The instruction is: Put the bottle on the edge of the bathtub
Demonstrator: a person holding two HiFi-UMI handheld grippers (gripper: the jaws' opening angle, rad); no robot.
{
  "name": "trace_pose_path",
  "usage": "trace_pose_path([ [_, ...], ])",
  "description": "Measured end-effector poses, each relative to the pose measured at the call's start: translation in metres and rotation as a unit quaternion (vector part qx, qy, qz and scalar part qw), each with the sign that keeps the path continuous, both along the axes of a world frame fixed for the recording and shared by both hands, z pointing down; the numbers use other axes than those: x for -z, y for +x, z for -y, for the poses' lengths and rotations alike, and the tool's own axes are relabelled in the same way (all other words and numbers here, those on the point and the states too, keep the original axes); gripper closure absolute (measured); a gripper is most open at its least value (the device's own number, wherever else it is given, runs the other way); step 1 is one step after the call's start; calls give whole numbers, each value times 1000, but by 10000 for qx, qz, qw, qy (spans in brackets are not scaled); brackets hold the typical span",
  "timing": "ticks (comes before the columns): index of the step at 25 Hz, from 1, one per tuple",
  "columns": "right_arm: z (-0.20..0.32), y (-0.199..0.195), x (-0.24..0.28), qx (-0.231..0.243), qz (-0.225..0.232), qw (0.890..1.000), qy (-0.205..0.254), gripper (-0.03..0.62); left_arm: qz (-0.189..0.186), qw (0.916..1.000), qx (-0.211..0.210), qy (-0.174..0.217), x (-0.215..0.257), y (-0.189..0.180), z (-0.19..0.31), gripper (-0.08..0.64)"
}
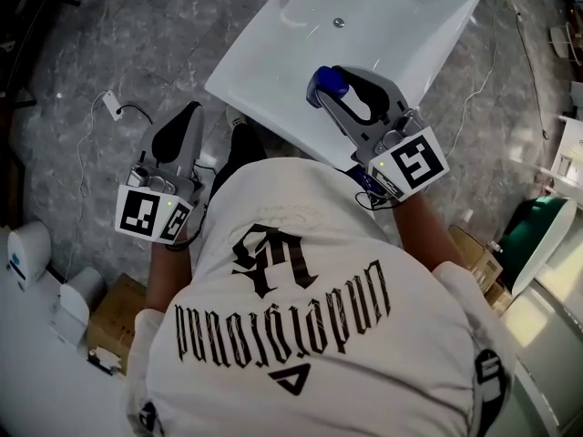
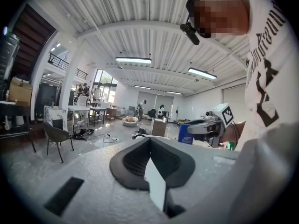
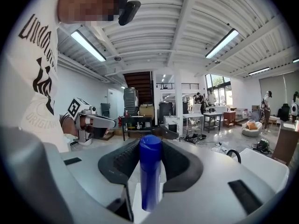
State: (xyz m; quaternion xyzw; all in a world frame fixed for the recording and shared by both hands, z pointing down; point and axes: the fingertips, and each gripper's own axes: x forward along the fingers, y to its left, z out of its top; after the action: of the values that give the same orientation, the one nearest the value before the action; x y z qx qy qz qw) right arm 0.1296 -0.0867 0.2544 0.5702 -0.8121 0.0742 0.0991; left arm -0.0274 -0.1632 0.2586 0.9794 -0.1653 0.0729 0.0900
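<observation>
The bottle is a slim, glossy, deep-blue cylinder with a rounded top. It stands upright between the dark pads of the right tongs, which are clamped on it. It hangs over the white bathtub, near the closer edge. The left tongs are closed together and hold nothing, well apart from the bottle.

Seen from above, a person in a white shirt stands at a white bathtub. The right gripper grips a blue bottle above the bathtub's near side (the drain lies farther in). The left gripper hangs over the grey floor, near a cable with a white plug. A cardboard box sits at lower left.
</observation>
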Motion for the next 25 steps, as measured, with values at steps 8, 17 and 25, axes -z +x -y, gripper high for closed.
trace_pose_path([
  [8,66,1,-23,-128,-79,9994,-305,443,71,9994,-318,-99,-7,17,68,546],
  [17,137,3,-57,-247,-227,9970,-699,443,167,9981,-530,-274,-22,24,142,546],
  [25,187,-3,-92,-225,-289,9936,-1068,445,407,9958,-673,-477,-52,24,185,545],
])
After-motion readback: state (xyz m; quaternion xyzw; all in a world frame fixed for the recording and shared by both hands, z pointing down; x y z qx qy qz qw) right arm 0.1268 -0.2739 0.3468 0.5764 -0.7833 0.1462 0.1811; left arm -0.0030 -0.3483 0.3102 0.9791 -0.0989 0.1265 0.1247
